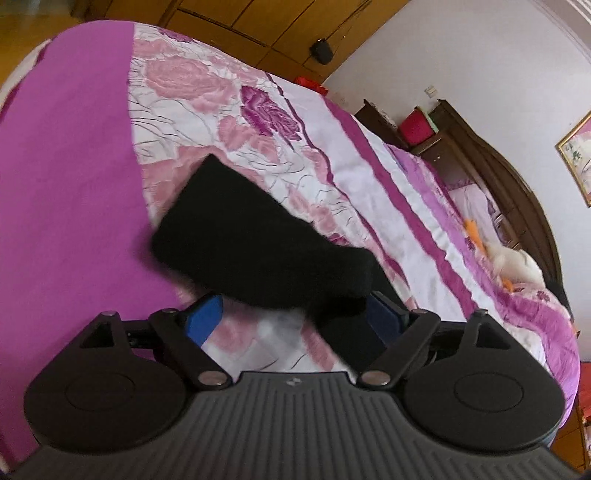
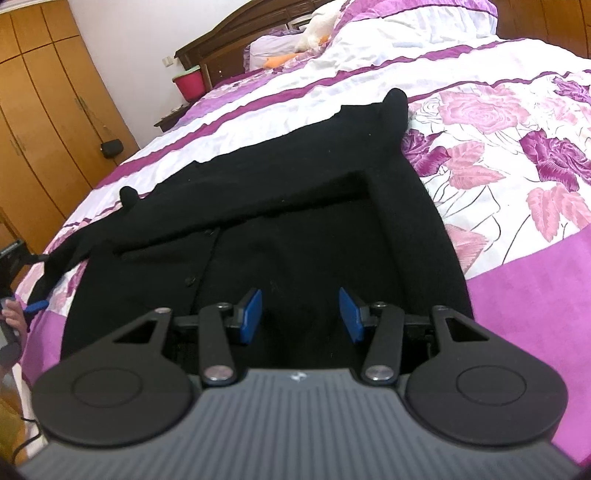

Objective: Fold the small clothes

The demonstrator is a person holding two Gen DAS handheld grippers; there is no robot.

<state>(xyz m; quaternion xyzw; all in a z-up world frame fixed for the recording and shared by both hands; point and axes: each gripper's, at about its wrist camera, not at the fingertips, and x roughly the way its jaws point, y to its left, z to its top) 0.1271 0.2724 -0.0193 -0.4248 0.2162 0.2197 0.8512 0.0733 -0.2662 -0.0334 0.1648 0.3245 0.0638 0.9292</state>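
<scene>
A black knit garment (image 2: 295, 206) lies spread on the floral bedspread (image 2: 498, 147), with one sleeve folded across its body and the other (image 2: 62, 258) stretched out to the left. My right gripper (image 2: 300, 314) is open and empty, its blue pads (image 2: 251, 314) just above the garment's near hem. In the left wrist view my left gripper (image 1: 295, 317) is open, jaws wide apart, with the blurred black sleeve end (image 1: 258, 243) draped across the gap between the blue pads (image 1: 205, 319). The left gripper also shows at the right wrist view's far left edge (image 2: 22, 306).
The bed has a purple border (image 1: 66, 184) near me. A white stuffed toy (image 2: 317, 26) lies by the pillows. A wooden headboard (image 2: 229, 48), a red bin (image 2: 190, 83) and wooden wardrobes (image 2: 40, 110) surround the bed.
</scene>
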